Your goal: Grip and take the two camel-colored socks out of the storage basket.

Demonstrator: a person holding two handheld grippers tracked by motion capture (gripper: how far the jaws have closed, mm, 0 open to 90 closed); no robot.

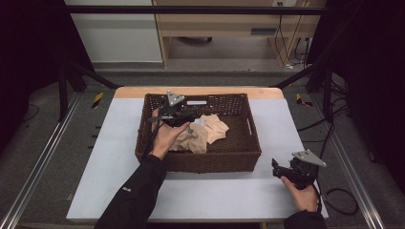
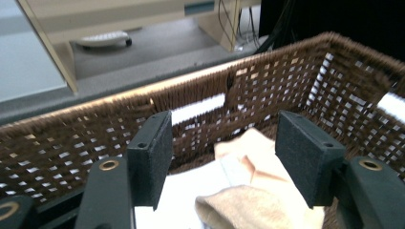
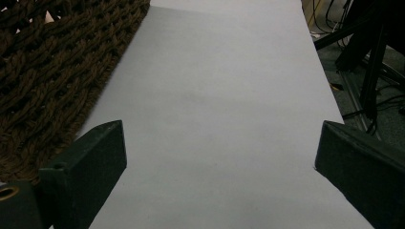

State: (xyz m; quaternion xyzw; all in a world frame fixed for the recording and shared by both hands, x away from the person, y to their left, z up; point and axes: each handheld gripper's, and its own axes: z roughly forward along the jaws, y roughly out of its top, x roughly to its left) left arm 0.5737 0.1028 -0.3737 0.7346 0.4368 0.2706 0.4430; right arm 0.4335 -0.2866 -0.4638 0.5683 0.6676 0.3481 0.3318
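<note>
Left gripper (image 2: 224, 167): inside the brown basket (image 1: 248, 148), jaws spread, hanging just above the tan cloth (image 1: 205, 133), likely to grab it.
Cloth: lies crumpled on the basket floor, not pinched.
Right gripper (image 1: 282, 171): jaws spread wide, holds nothing, waits over the table (image 1: 215, 200) beside the basket.

beige cloths (image 1: 205, 133) lying crumpled and loosely heaped inside the brown wicker basket (image 1: 248, 143), resting on its floor near the middle.
</note>
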